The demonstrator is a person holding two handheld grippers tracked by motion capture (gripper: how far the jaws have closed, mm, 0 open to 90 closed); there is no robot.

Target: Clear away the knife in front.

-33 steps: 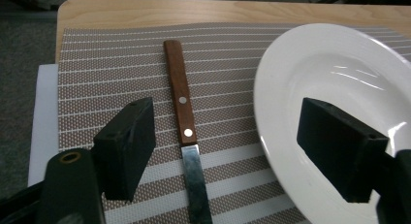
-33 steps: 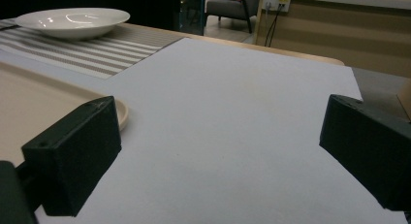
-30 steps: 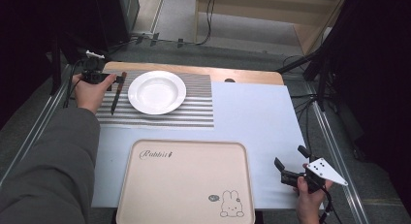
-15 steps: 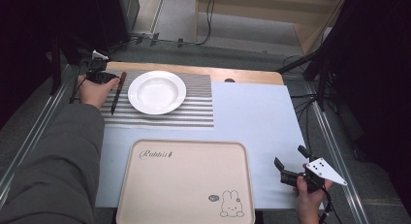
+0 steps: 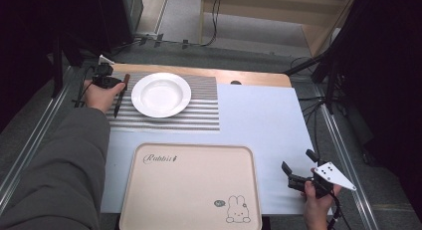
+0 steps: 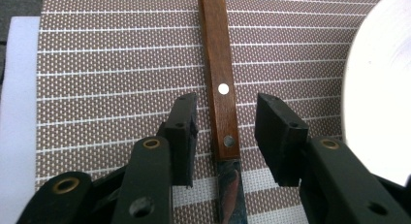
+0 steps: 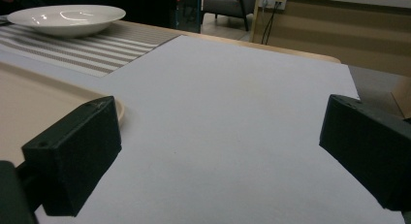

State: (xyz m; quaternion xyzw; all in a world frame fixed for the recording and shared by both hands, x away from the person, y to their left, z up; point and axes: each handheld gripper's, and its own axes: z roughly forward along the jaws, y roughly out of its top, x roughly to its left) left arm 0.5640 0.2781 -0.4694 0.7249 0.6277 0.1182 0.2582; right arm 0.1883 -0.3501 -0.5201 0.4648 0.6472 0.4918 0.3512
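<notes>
Over the knife (image 6: 220, 88), the left gripper (image 6: 225, 136) hangs with jaws straddling its handle.

The knife (image 6: 221, 95) lies flat on the striped placemat (image 6: 111, 64), just beside the white plate (image 6: 383, 83) at its left. Its slim brown wooden handle carries 2 rivets, 1 pale and 1 dull, and meets a shiny steel blade that points toward the person.
</notes>
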